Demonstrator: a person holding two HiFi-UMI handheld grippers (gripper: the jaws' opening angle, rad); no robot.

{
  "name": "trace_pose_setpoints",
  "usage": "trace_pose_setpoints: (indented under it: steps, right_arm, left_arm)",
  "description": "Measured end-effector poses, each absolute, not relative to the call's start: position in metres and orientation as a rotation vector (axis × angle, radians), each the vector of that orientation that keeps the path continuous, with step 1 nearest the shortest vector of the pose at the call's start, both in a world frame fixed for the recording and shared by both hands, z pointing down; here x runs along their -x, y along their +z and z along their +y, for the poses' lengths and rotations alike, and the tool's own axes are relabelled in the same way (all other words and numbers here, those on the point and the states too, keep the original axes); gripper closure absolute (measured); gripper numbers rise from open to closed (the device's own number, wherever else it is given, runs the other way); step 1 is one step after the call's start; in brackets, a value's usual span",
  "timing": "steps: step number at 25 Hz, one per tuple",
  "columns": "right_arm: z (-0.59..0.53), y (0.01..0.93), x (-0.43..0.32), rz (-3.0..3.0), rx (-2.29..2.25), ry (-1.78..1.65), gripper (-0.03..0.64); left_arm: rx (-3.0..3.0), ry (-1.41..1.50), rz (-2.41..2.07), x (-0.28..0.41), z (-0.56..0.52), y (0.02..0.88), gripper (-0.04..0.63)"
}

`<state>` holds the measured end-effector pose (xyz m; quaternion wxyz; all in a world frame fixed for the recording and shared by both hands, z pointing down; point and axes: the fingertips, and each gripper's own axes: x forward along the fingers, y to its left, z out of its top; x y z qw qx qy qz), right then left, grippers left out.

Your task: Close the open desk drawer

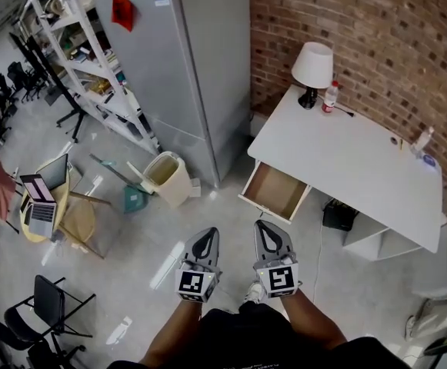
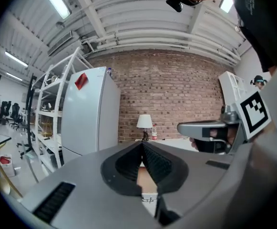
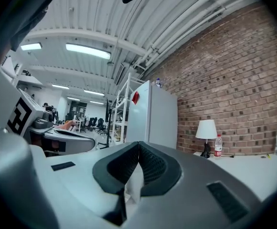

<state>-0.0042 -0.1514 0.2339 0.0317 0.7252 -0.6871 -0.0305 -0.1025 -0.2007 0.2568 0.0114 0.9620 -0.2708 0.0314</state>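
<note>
A white desk (image 1: 361,160) stands against the brick wall at the right of the head view. Its wooden drawer (image 1: 273,191) is pulled out toward the floor space in front of me. My left gripper (image 1: 206,234) and right gripper (image 1: 267,225) are side by side, short of the drawer and touching nothing. Both are shut with nothing held. In the left gripper view the jaws (image 2: 142,147) meet, and a strip of the drawer (image 2: 144,177) shows below the tips. In the right gripper view the jaws (image 3: 138,146) also meet, with the desk top (image 3: 252,163) to the right.
On the desk stand a white lamp (image 1: 312,68) and a bottle (image 1: 330,97). A grey fridge (image 1: 185,68) and a waste bin (image 1: 168,177) are left of the drawer. Shelving (image 1: 92,60), a laptop on a chair (image 1: 42,202) and a black chair (image 1: 50,302) lie further left. A black box (image 1: 337,215) sits under the desk.
</note>
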Motion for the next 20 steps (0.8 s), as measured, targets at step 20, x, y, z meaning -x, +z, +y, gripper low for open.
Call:
trace_pose_setpoints:
  steps: [20]
  right_arm:
    - [-0.211, 0.302, -0.08, -1.742, -2.487, 0.106, 0.591]
  left_arm:
    - [-3.052, 0.227, -0.319, -0.01, -0.271, 0.33, 0.589]
